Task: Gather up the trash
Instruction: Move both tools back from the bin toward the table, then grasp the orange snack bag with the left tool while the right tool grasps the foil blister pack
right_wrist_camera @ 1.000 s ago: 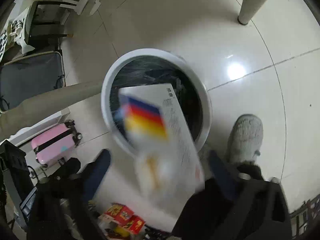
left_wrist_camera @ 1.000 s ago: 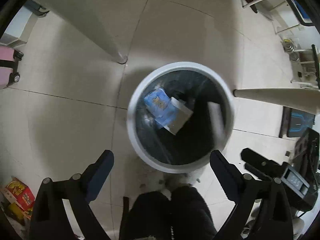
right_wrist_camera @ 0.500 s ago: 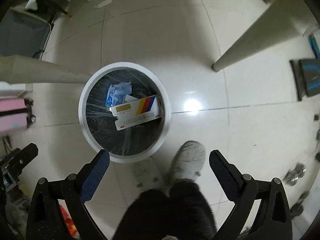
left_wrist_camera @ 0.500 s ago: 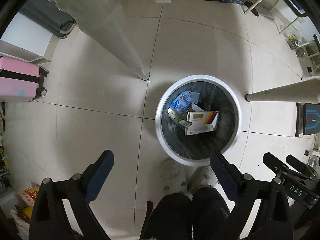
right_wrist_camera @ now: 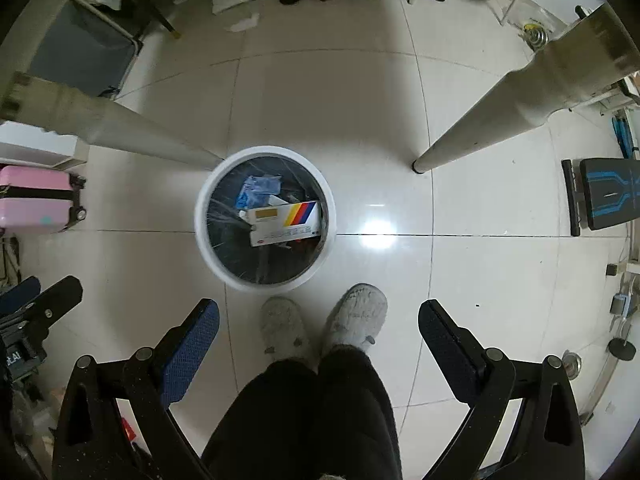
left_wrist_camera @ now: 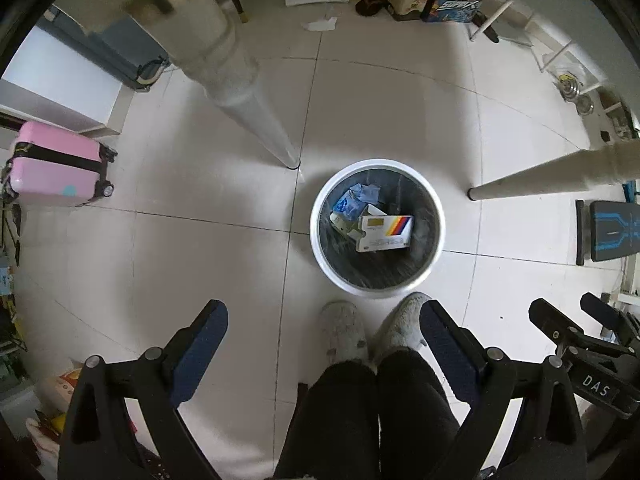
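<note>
A white box [left_wrist_camera: 384, 233] with red, yellow and blue stripes is lying flat in the bin [left_wrist_camera: 316, 236], over blue wrappers [left_wrist_camera: 354, 200]. Both the left gripper [left_wrist_camera: 323, 328] and right gripper [right_wrist_camera: 319, 326] fingers are spreading wide, gripping nothing.

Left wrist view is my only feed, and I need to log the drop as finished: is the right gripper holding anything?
Observer: No. The right wrist view shows the right gripper open, with nothing held in it.
Operator: Anything lying beyond it, to the right? That gripper blocks my view there.
Observer: Yes, a small dark round object sits on the tiled floor near the right edge; I cannot tell what it is.
</note>
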### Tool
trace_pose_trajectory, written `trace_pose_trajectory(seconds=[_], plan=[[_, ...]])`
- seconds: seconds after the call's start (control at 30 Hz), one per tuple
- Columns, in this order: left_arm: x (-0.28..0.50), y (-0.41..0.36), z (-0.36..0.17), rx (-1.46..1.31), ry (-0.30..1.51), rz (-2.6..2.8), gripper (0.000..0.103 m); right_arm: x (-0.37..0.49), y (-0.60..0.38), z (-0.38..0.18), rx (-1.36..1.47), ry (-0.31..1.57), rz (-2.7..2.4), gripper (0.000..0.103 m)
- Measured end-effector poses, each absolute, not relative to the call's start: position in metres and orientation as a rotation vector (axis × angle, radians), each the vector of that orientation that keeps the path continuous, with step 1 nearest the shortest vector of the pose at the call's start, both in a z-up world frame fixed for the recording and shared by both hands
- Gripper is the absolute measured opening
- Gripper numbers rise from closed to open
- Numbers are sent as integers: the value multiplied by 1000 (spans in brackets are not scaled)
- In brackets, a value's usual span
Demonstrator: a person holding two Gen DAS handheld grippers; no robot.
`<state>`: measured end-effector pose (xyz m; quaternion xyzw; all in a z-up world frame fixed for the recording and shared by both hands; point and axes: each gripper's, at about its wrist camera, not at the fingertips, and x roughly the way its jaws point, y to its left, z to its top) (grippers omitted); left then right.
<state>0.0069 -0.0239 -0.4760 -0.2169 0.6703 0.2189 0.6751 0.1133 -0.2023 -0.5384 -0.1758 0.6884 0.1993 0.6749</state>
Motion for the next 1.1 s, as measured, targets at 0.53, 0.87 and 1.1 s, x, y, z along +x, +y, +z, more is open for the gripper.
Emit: trace_pose_trajectory(seconds=[0.53, 0.87, 1.1], plan=[[-9, -37, -292, -412, 1394, 463, 98, 85, -222, -324, -279, 1495, 496, 101], [74, -25, -213, -302, 1206, 518, 103, 167, -220, -214, -104, 1405, 454, 101], [183, -7, -208, -262, 1190, 557, 103, 320, -235, -190, -8, 1361, 334, 101]])
